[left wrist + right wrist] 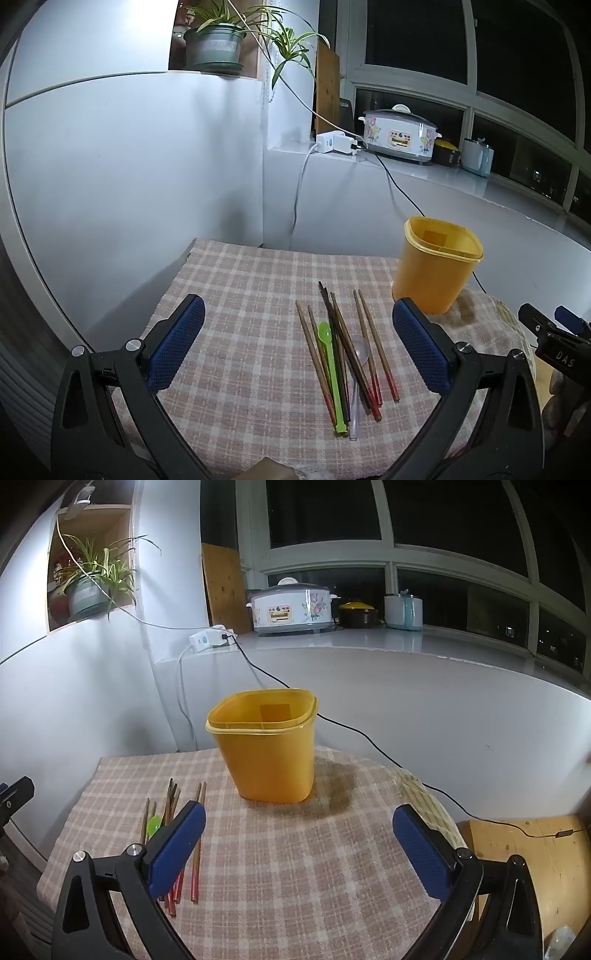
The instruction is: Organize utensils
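Note:
Several brown chopsticks (373,347) with red ends lie in a loose bundle on the checked cloth (240,332), with a green plastic spoon (331,373) and a clear plastic spoon (357,373) among them. An empty yellow tub (436,264) stands upright at the cloth's far right. My left gripper (297,325) is open and empty, hovering over the cloth with the bundle between its jaws' lines. My right gripper (299,830) is open and empty, facing the yellow tub (267,746); the chopsticks (197,849) and green spoon (154,825) lie beside its left finger.
A black cable (351,731) runs behind the tub to a white power strip (207,637) on the ledge. A rice cooker (291,605), pots and a potted plant (218,40) stand further back. A wooden surface (535,853) lies right of the cloth. The right gripper's body (554,339) shows at right.

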